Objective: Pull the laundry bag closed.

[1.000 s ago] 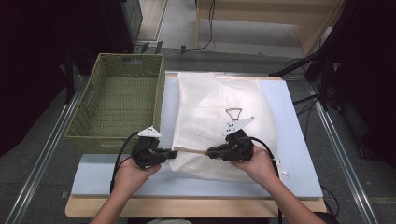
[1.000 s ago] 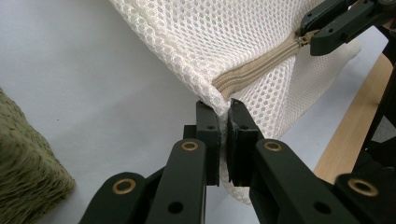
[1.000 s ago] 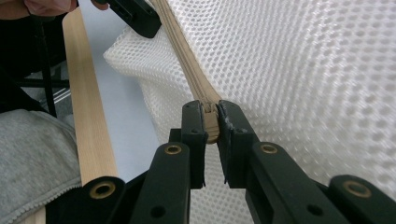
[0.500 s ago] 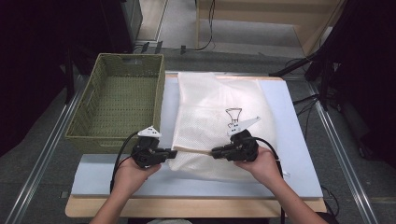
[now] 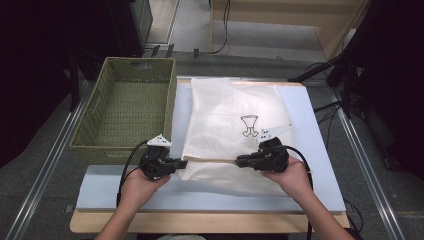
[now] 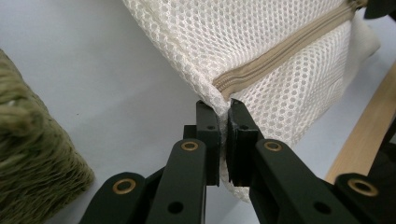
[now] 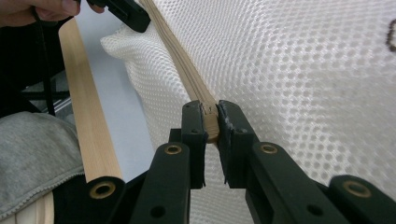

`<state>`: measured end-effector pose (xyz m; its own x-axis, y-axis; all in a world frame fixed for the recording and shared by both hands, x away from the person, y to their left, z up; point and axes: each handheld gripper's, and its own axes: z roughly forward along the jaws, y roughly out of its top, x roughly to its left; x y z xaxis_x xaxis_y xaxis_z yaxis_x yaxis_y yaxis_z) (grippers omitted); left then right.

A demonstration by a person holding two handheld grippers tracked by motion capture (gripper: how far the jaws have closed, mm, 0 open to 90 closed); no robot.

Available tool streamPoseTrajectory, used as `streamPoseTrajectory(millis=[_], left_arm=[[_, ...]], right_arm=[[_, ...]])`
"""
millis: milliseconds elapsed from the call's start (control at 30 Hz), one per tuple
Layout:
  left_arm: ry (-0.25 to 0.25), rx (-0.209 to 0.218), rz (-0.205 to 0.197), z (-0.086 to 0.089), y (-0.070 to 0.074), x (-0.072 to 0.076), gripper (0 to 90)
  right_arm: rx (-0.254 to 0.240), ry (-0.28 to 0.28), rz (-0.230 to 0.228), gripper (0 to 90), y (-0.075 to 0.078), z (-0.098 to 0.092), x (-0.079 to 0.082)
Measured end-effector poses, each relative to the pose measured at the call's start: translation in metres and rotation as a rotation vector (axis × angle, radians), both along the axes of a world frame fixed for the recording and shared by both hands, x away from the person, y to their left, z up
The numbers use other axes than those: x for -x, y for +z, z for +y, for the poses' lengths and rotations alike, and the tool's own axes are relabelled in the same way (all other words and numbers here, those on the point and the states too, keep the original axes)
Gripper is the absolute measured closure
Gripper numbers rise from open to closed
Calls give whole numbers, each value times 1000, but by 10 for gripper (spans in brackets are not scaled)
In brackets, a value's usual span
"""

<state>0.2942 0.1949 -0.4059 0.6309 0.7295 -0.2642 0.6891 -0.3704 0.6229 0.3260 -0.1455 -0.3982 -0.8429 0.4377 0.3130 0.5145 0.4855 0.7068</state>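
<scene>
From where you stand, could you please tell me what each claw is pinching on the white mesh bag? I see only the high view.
Observer: The left claw is shut on the corner of the white mesh laundry bag, just where the beige zipper ends.
Operator: Thank you. And the right one?
Observer: The right claw is shut on the beige zipper itself, partway along it; whether it holds the slider I cannot tell.
</scene>
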Motion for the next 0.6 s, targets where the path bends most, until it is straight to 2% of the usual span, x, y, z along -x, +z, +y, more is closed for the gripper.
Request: streamPoseTrajectory(millis=[233, 600], left_arm=[[13, 26, 7, 2, -1, 0, 864], [14, 34, 5, 2, -2, 1, 864]], right_arm=[[7, 0, -2, 830, -2, 0, 0], [4, -1, -4, 830, -2, -5, 0]])
